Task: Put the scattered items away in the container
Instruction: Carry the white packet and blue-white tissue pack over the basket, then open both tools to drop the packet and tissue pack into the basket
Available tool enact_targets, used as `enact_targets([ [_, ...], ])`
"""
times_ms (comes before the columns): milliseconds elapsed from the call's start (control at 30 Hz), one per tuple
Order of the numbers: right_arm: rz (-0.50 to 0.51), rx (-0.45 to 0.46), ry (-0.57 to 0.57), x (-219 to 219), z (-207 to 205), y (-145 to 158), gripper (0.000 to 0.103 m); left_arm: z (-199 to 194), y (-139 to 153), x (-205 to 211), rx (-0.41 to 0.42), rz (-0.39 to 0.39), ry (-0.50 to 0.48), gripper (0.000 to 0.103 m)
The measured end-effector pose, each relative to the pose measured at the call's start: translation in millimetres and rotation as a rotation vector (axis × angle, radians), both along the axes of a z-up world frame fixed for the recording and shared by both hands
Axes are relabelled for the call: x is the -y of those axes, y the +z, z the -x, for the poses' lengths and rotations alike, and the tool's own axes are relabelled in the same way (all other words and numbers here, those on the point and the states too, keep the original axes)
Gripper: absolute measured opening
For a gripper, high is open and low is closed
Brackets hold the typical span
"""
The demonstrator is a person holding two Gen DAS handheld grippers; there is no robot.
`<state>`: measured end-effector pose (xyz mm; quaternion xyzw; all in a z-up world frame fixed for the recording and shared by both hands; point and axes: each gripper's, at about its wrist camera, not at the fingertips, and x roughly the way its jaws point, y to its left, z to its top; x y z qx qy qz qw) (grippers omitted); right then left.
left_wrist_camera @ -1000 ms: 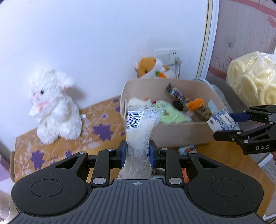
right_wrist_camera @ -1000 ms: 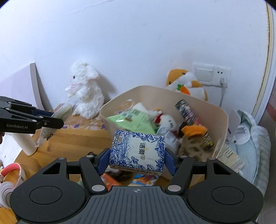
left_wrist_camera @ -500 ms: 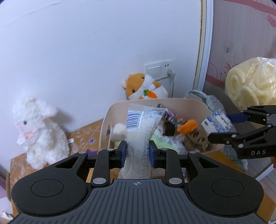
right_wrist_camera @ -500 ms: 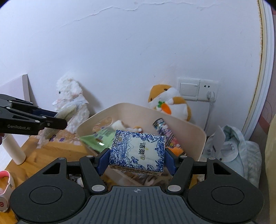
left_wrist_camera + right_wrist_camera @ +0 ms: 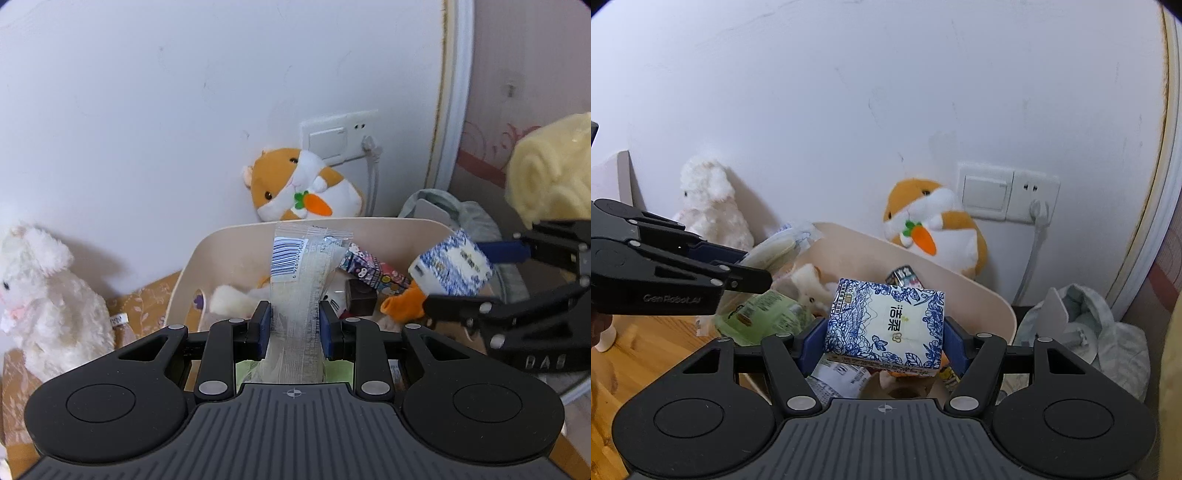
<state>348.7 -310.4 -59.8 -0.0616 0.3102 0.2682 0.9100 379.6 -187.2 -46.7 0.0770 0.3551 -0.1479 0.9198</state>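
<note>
My left gripper [image 5: 293, 328] is shut on a clear plastic packet [image 5: 299, 280] with a barcode, held upright over the beige bin [image 5: 369, 225]. My right gripper [image 5: 884, 345] is shut on a blue-and-white tissue pack [image 5: 886, 325], also over the bin [image 5: 979, 295]. The bin holds a green pouch [image 5: 764, 314], a small white plush [image 5: 809, 284], a patterned box [image 5: 373, 269] and an orange toy [image 5: 402, 306]. The right gripper with the tissue pack [image 5: 450, 266] shows in the left view; the left gripper with the packet [image 5: 775, 251] shows in the right view.
A white rabbit plush [image 5: 44, 295] sits left of the bin on a patterned mat. An orange hamster plush [image 5: 303, 188] leans on the wall behind the bin, under a socket [image 5: 343, 136]. Grey cloth [image 5: 1082, 332] lies right of the bin. A bag of yellow rolls [image 5: 550, 177] is far right.
Both grippers have moved forward and now hang over the bin with their items still held. The bin and the hamster plush look larger and nearer.
</note>
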Motion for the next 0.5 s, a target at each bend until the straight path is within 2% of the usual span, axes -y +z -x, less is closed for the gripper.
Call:
enact_targets([
  [200, -0.002, -0.011, 0.022, -7.7, -8.5, -12.7, 0.063, -14.2, -8.8, 17.8, -0.019, -0.050, -0.015, 0.027],
  [333, 0.026, -0.033, 0.000, -13.5, -15.7, -23.1, 0.063, -21.5, -16.7, 25.9, -0.064, -0.072, -0.020, 0.028],
  [400, 0.030, -0.056, -0.009, -13.9, -18.3, -27.3, 0.065, -19.3, -16.6, 27.6, -0.053, -0.071, -0.027, 0.041],
  [433, 0.027, -0.065, -0.013, -13.2, -18.6, -28.6, 0.069, -17.5, -15.5, 28.9, -0.041, -0.075, -0.029, 0.055],
  [467, 0.019, -0.067, -0.017, -11.8, -17.2, -28.9, 0.070, -14.5, -13.7, 30.2, -0.020, -0.085, -0.031, 0.067],
  [500, 0.003, -0.070, -0.013, -9.9, -16.2, -29.0, 0.072, -12.1, -11.9, 31.1, 0.002, -0.094, -0.031, 0.072],
])
